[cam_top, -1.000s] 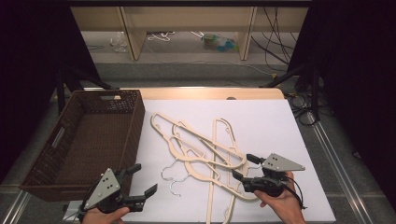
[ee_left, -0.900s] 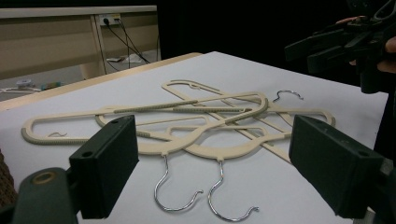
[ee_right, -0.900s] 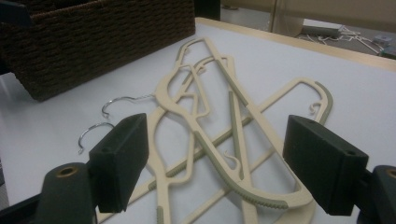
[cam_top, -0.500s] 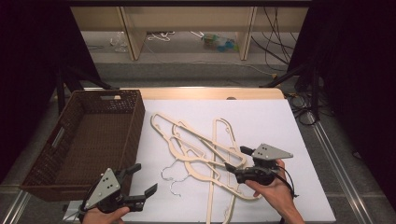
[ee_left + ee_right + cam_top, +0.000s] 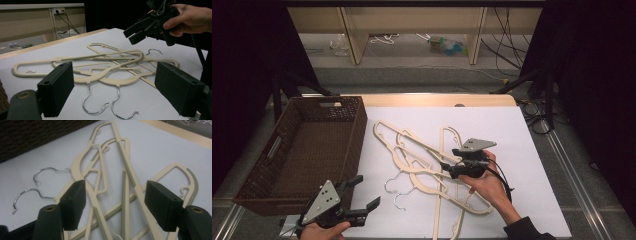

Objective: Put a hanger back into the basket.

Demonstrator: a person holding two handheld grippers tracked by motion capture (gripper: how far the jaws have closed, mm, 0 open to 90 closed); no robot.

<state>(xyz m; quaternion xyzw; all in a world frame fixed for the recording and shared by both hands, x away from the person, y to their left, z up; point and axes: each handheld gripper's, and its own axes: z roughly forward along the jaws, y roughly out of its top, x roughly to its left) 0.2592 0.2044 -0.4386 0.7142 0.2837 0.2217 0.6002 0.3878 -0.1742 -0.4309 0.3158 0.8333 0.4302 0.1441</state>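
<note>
Several cream plastic hangers [image 5: 422, 160] with chrome hooks lie tangled on the white sheet [image 5: 512, 130]. My right gripper [image 5: 451, 161] hovers over the right side of the pile and points left. Its jaws have just been closing but stand apart. In the right gripper view the right gripper [image 5: 117, 205] has hanger bars [image 5: 125, 182] below the gap, and the pads press on nothing. My left gripper [image 5: 364, 193] rests low at the front left, open and empty. In the left gripper view the left gripper [image 5: 115, 92] faces two hooks [image 5: 100, 105], with the right gripper [image 5: 136, 35] beyond.
A dark brown woven basket [image 5: 277, 150] stands at the left, beside the sheet; its wall [image 5: 37, 135] shows past the hangers. The wooden table edge [image 5: 437, 99] runs along the back. Bare sheet lies to the right of the pile.
The right hand has carried its gripper left and farther in, from the pile's right edge to over the hangers. The left gripper has stayed put.
</note>
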